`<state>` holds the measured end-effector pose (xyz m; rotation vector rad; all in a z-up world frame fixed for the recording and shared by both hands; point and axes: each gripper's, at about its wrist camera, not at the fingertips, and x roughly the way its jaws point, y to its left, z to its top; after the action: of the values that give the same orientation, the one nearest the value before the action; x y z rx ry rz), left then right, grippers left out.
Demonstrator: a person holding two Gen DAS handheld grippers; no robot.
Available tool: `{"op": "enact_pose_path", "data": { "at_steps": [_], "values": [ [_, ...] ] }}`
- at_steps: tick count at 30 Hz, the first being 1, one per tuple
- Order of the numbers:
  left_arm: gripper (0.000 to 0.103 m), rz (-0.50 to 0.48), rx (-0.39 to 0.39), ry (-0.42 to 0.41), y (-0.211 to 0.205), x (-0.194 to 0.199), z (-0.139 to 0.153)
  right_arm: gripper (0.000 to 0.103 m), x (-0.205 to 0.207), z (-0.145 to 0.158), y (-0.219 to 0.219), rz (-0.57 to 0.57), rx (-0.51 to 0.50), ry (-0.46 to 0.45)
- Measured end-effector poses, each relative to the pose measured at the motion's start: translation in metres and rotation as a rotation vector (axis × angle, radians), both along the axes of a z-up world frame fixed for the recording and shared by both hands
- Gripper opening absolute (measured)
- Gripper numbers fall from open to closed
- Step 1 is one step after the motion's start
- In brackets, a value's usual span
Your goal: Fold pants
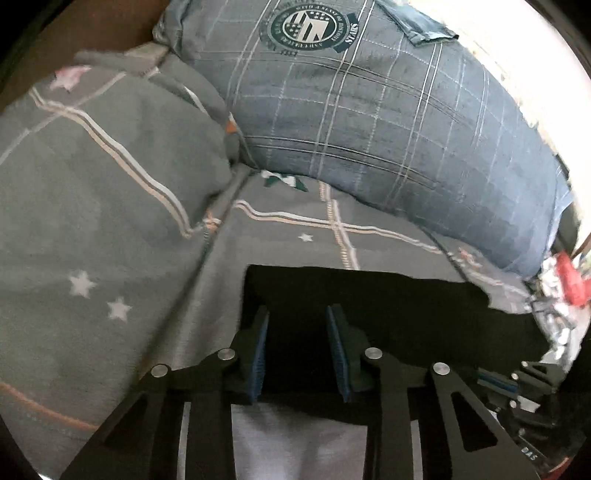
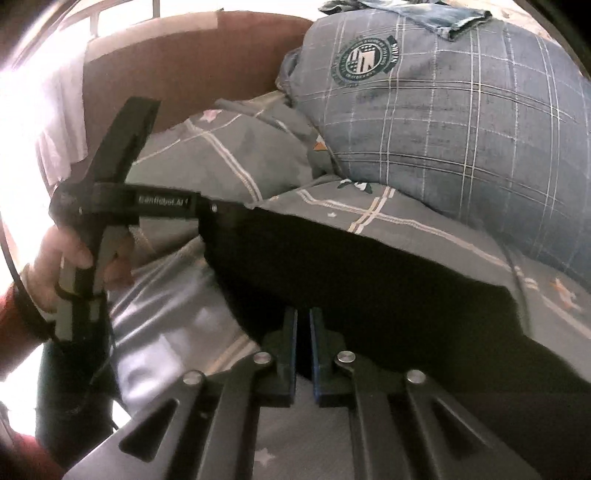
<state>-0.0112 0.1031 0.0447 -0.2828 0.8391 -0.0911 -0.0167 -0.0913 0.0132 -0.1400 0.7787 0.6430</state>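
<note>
Right gripper (image 2: 303, 321): nearest the right wrist camera, its two blue-lined fingers stand almost together, with only a thin dark slit between them, at the near edge of the black pants (image 2: 369, 280); whether cloth is pinched in the slit cannot be told.
Left gripper (image 1: 297, 317): its blue pads (image 1: 261, 339) stand part way apart, with the black cloth lying dark between and under them; the pads do not visibly press on it, and whether a fold is caught cannot be told.
Pants: a flat black slab of cloth lying on the grey bedspread (image 1: 110, 229), its far edge straight, running from the left gripper across to the right gripper in the right wrist view.
Bedspread: grey, with white stars and pale stripes, bunched into a mound at the left of the left wrist view.
Pillow (image 1: 388, 110): blue-grey check with a round green crest, lying beyond the pants and resting on the bedspread.
Denim piece (image 1: 421, 26): on top of the pillow at its far side.
Person's hand (image 2: 66, 266): at the left of the right wrist view, wrapped around the handle of the left gripper, with a red sleeve (image 2: 14, 332) at the wrist.
Headboard (image 2: 192, 62): brown, behind the bedding.
</note>
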Motion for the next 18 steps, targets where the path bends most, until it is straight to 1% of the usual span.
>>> {"op": "enact_pose_path", "data": {
  "at_steps": [1, 3, 4, 5, 6, 7, 9, 11, 12, 14, 17, 18],
  "values": [
    [0.029, 0.001, 0.004, 0.014, 0.0, 0.0, -0.004, 0.005, 0.0, -0.007, 0.003, 0.001, -0.017, 0.011],
    [0.029, 0.021, 0.001, 0.083, 0.003, 0.004, -0.02, 0.01, 0.002, -0.023, 0.008, -0.005, -0.039, 0.057],
    [0.03, 0.025, 0.004, 0.096, 0.003, 0.004, -0.024, 0.011, 0.002, -0.029, 0.009, -0.011, -0.037, 0.075],
    [0.032, 0.03, 0.015, 0.101, 0.004, 0.002, -0.026, 0.013, 0.001, -0.029, 0.007, -0.021, -0.028, 0.074],
    [0.032, 0.037, 0.024, 0.096, 0.003, 0.001, -0.025, 0.016, 0.0, -0.026, 0.005, -0.024, -0.009, 0.078],
    [0.033, 0.045, 0.033, 0.087, 0.004, -0.001, -0.022, 0.021, 0.0, -0.022, 0.001, -0.019, 0.021, 0.096],
    [0.038, 0.057, 0.038, 0.077, 0.005, -0.004, -0.013, 0.025, -0.003, -0.011, -0.012, -0.037, 0.058, 0.086],
    [0.051, 0.067, 0.034, 0.046, 0.004, -0.007, 0.0, 0.028, -0.004, -0.002, -0.027, -0.072, 0.068, 0.063],
    [0.053, 0.067, 0.034, 0.033, 0.003, -0.01, 0.005, 0.029, -0.002, 0.002, -0.037, -0.1, 0.073, 0.056],
    [0.062, 0.067, 0.042, -0.005, -0.003, -0.015, 0.017, 0.031, 0.005, 0.008, -0.058, -0.174, 0.07, 0.037],
    [0.069, 0.032, 0.025, -0.035, -0.015, -0.019, 0.027, 0.033, 0.02, 0.009, -0.086, -0.284, 0.051, 0.033],
    [0.07, 0.016, 0.02, -0.037, -0.02, -0.02, 0.028, 0.034, 0.024, 0.008, -0.092, -0.301, 0.05, 0.034]
  ]
}}
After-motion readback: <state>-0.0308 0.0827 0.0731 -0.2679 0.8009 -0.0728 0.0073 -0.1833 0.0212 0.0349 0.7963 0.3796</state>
